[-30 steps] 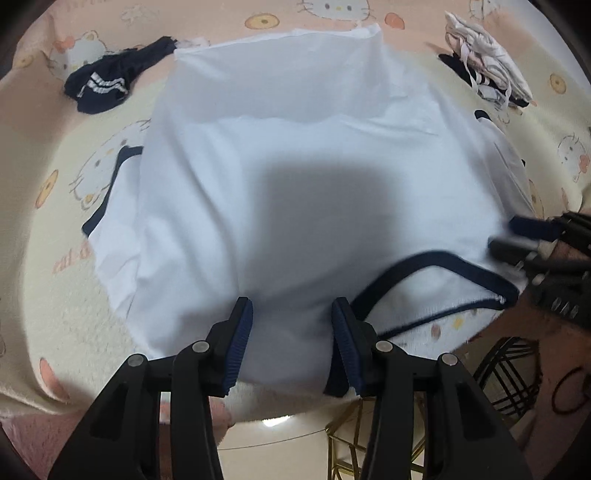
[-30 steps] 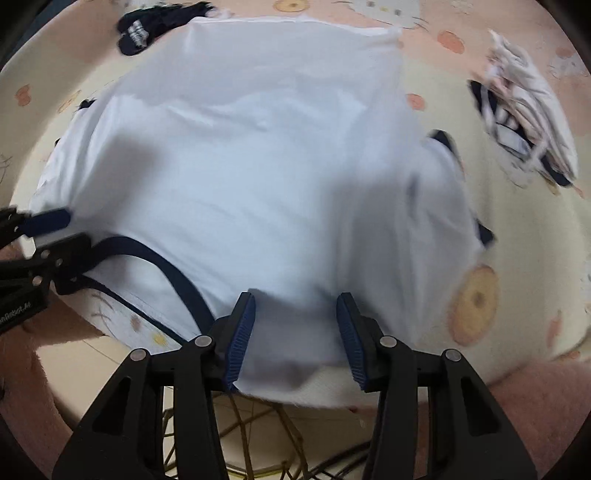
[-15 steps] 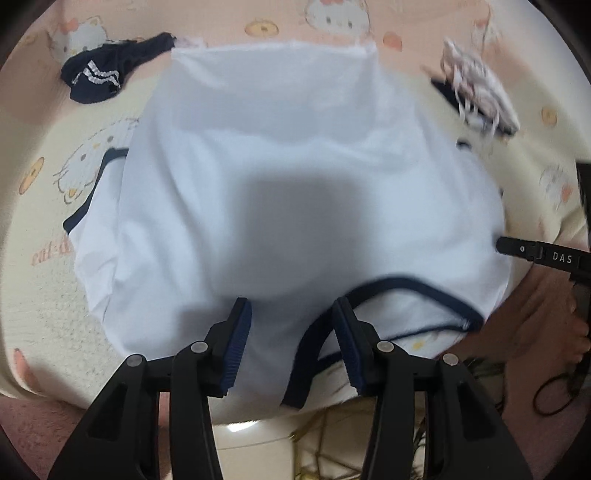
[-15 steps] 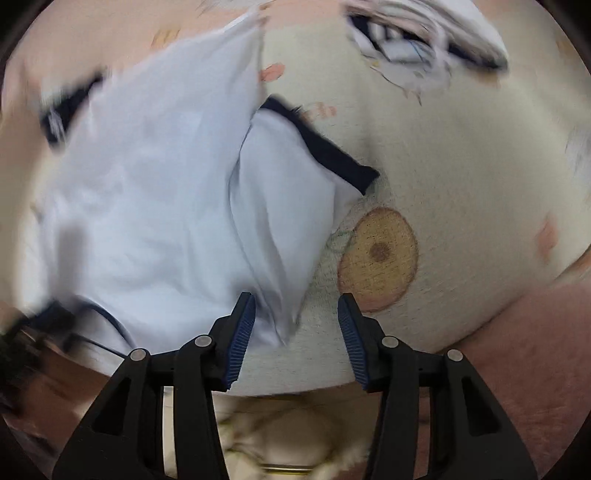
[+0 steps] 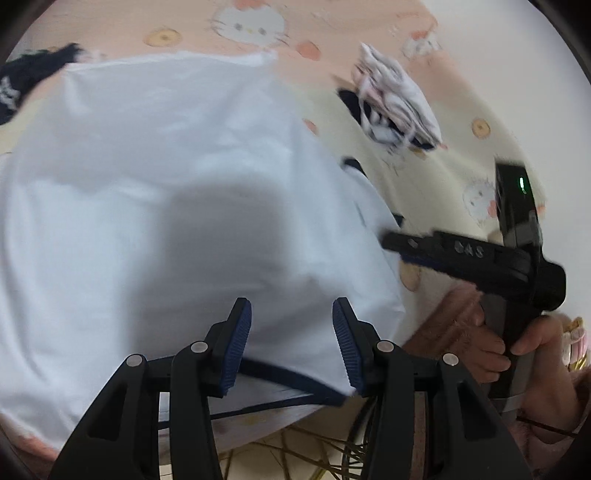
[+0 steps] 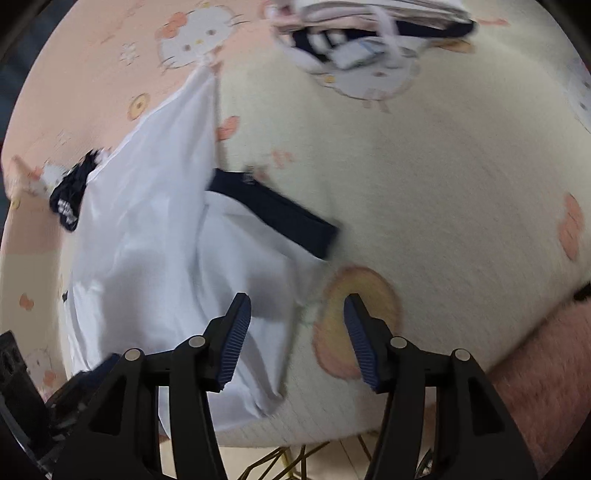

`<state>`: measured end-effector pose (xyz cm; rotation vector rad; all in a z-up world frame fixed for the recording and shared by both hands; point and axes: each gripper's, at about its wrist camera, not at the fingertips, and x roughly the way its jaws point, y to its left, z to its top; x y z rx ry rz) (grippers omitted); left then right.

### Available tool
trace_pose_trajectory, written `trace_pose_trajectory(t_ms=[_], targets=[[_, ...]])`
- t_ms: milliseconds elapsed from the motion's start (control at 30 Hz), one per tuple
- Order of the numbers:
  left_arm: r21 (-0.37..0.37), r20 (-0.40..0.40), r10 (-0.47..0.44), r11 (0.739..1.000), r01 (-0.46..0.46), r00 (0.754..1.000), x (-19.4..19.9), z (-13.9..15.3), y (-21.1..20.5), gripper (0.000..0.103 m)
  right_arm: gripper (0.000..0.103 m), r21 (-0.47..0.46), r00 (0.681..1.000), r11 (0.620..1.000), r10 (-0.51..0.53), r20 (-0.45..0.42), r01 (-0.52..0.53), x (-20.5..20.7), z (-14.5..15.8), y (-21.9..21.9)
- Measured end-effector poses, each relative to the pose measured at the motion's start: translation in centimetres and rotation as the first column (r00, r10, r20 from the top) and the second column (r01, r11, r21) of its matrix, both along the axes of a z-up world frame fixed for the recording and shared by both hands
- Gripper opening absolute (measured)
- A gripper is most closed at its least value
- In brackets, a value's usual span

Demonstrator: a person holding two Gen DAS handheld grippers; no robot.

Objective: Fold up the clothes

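A white T-shirt (image 5: 166, 192) with navy trim lies spread on a cartoon-cat blanket (image 5: 454, 166). My left gripper (image 5: 291, 314) hovers open over the shirt's near edge, where the navy neck band (image 5: 291, 376) shows; nothing is pinched. My right gripper (image 5: 402, 249) sits at the shirt's right side, gripped by a person's hand (image 5: 491, 354). In the right wrist view the right gripper (image 6: 297, 306) stands over the white shirt's (image 6: 147, 240) folded edge, near the navy sleeve cuff (image 6: 280, 218). Its jaws are opening, with cloth under the left finger only.
A dark navy garment (image 5: 22, 85) (image 6: 70, 199) lies at the far left. A pile of white and navy clothes (image 5: 395, 103) (image 6: 369, 33) sits at the far right. The table edge runs along the bottom, with a gold wire frame (image 5: 295, 450) below.
The right gripper swung from the shirt's near edge to its right side, rolled, and widened its jaws. The left gripper shifted right along the near edge, still open.
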<state>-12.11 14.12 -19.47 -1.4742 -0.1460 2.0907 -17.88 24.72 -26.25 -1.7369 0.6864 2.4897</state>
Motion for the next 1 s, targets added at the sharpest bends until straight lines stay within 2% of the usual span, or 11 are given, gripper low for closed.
trace_pose_trajectory(t_ms=[33,67,167,267,333,433,533,567,733,933,1000], targets=[[-0.009,0.005,-0.013,1.0,0.013,1.0,0.3,-0.3,0.4,0.048,0.049,0.022,1.0,1.0,0.015,-0.007,-0.015,-0.6,-0.3,-0.4],[-0.019,0.01,-0.025,1.0,0.025,1.0,0.5,-0.5,0.6,0.048,0.03,0.073,0.999,0.997,0.036,-0.01,-0.035,-1.1,-0.5,-1.0],[-0.032,0.012,-0.049,0.998,0.049,0.999,1.1,-0.7,0.7,0.048,0.008,0.203,0.995,0.974,0.098,0.001,-0.096,-1.3,0.1,-1.6],[-0.003,0.033,-0.031,0.999,0.031,0.999,0.9,-0.5,-0.4,0.048,0.006,0.372,0.995,0.923,0.091,0.031,-0.096,-0.4,0.9,-0.3],[0.032,0.057,-0.015,0.999,0.013,0.998,0.7,-0.7,-1.1,0.048,0.006,0.409,0.997,0.91,0.056,0.051,-0.072,0.2,1.2,1.5],[0.063,0.078,-0.002,0.998,-0.003,0.997,0.3,-0.8,-1.7,0.048,0.01,0.188,0.998,0.981,-0.047,0.029,0.04,1.1,1.5,5.1],[0.073,0.063,0.003,0.997,-0.007,0.998,0.1,-0.2,-1.7,0.048,0.04,-0.014,0.993,0.993,-0.118,-0.032,0.118,1.4,2.4,7.5],[0.075,0.056,0.003,0.997,-0.007,0.998,0.1,0.1,-1.7,0.048,0.04,-0.038,0.993,0.993,-0.111,-0.035,0.109,1.2,2.5,7.7],[0.066,0.019,-0.04,0.997,0.039,0.999,-1.1,1.6,-0.1,0.048,0.04,0.171,0.991,0.977,0.119,0.066,-0.129,-1.1,2.0,6.1],[-0.017,-0.097,-0.077,0.997,0.075,0.992,-4.5,2.9,5.6,0.048,0.042,0.072,0.977,0.974,0.214,-0.008,-0.213,0.4,3.2,6.8],[-0.104,-0.136,-0.091,0.992,0.077,0.987,-5.6,2.6,7.9,0.048,0.041,0.123,0.966,0.96,0.258,-0.025,-0.253,0.0,3.4,6.0]])
